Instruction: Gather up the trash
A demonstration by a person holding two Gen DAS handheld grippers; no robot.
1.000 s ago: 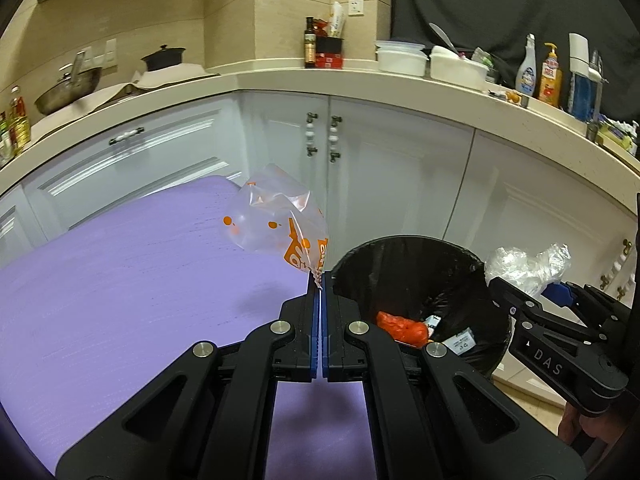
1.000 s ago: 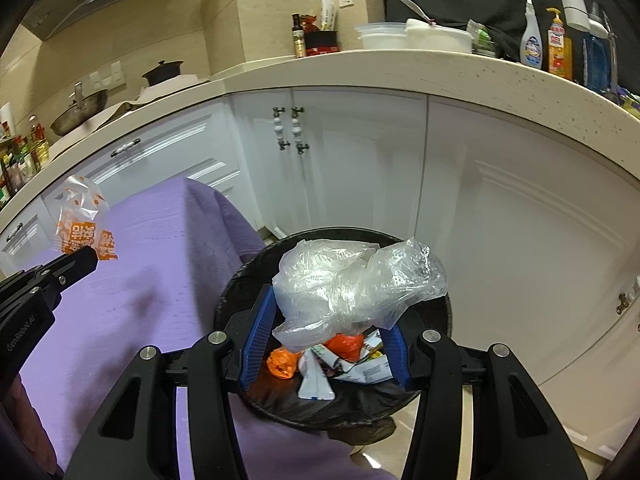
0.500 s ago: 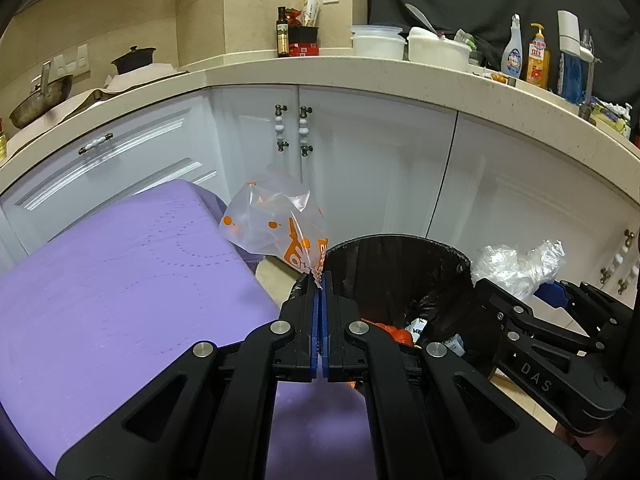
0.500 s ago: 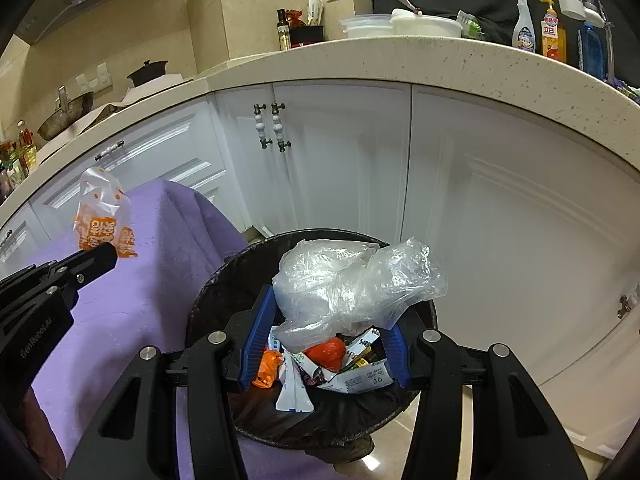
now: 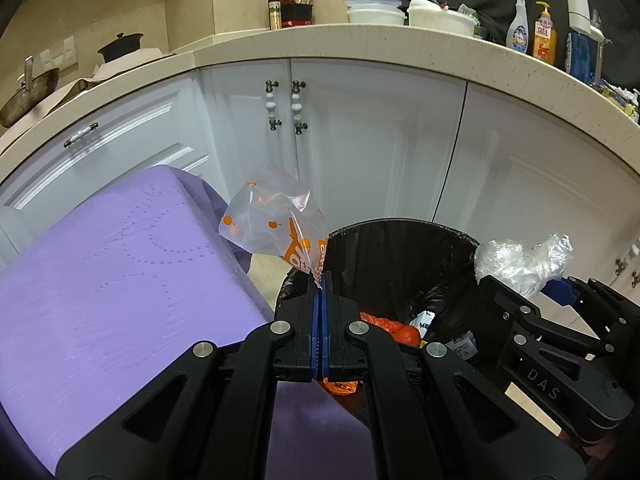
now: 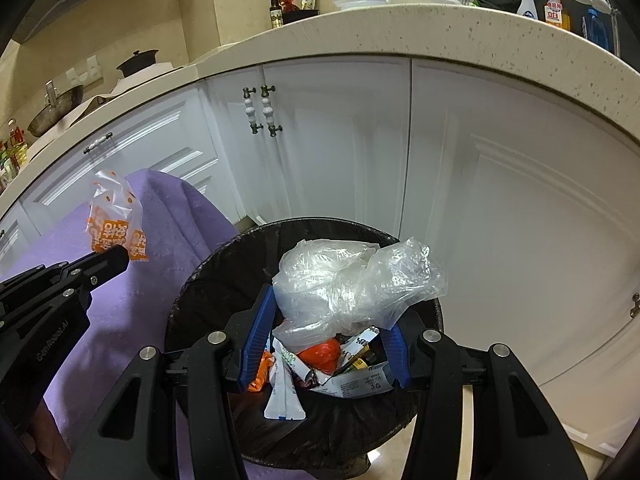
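Observation:
My left gripper [image 5: 320, 280] is shut on the corner of a clear plastic bag with orange print [image 5: 272, 224]. It hangs at the left rim of the black-lined trash bin [image 5: 400, 248], beside the edge of the purple-covered table [image 5: 120, 280]. My right gripper [image 6: 328, 304] is shut on a crumpled clear plastic bag [image 6: 352, 280], held right above the bin [image 6: 200, 276]. Inside the bin lie a red wrapper [image 6: 324, 354] and several white packets. The right wrist view shows the left gripper [image 6: 120, 258] and its orange-printed bag [image 6: 114, 216] at the left.
White cabinet doors [image 5: 360, 140] curve behind the bin under a speckled countertop [image 6: 440, 28] carrying bottles, bowls and a pot. The purple cloth [image 6: 180, 216] drapes down near the bin's left side. Bare floor shows at the bin's foot.
Both grippers have moved forward and slightly down toward the bin, each still holding its bag. The left gripper's bag has come from over the purple table to the bin's left rim.

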